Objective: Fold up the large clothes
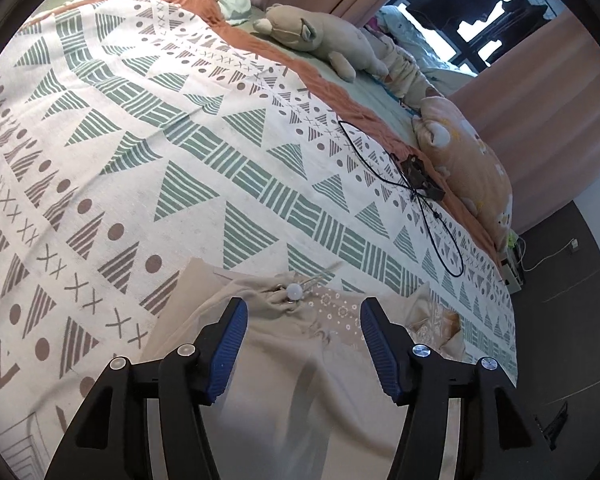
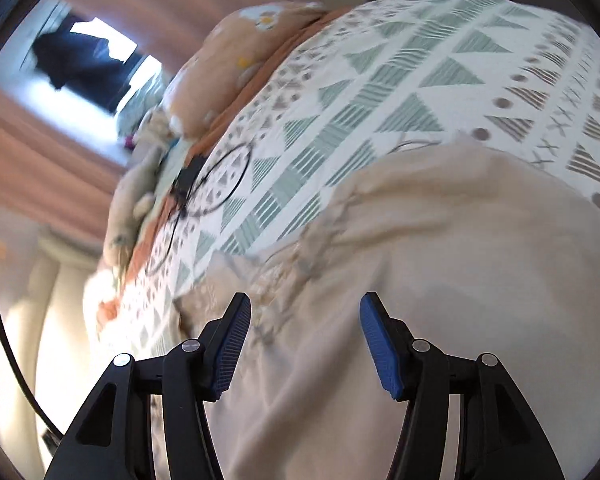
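The left gripper (image 1: 302, 312) and right gripper (image 2: 304, 308) are both standing with jaws apart, gripping nothing, each hovering over the beige garment (image 2: 440, 260), which is lying rumpled on the patterned bedspread (image 1: 180, 128) near a black cable (image 1: 432, 216).

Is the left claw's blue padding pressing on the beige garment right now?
Apart. The left wrist view shows the left claw open, both pads clear of the beige garment lying beneath.
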`<state>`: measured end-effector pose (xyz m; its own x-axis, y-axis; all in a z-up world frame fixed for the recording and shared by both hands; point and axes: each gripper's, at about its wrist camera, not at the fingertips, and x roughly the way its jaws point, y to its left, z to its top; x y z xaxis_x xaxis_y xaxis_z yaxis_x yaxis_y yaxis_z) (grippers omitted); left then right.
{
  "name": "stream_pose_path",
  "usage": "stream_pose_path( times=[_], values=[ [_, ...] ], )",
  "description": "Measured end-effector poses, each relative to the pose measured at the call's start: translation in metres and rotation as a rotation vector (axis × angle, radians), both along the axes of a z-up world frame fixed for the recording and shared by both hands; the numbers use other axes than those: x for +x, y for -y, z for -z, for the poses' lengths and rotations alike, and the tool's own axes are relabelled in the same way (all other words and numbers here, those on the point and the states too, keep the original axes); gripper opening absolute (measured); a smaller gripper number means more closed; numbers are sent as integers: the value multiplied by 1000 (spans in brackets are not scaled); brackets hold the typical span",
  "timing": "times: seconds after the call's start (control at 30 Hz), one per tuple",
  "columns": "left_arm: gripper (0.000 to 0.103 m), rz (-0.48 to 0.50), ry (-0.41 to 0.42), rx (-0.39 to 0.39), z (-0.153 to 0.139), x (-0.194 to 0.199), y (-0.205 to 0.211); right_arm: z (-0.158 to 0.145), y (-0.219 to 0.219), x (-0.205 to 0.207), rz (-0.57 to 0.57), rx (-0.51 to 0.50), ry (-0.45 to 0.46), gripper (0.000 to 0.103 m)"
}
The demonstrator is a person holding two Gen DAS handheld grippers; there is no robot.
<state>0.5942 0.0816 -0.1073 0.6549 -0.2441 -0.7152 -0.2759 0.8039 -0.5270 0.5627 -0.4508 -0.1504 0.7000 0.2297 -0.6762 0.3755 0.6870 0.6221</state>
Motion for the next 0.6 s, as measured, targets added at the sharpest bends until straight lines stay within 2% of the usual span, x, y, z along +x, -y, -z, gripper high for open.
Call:
stream_pose_path(
  times=[0.33, 0.43, 0.53, 0.6],
  values=[
    [60, -2, -75, 116, 25, -53, -24, -9, -87, 26, -294, -146, -18, 58],
    [60, -16, -104, 129, 37, -67, -33, -6, -112, 31, -360, -170, -40, 58],
    [60, -9, -127, 124, 49, -77, -38, -3, -138, 32, -397, -283, -80, 58],
    [60, 1, -134, 118, 54, -84, -40, 2, -152, 32, -419, -320, -101, 58]
  ],
)
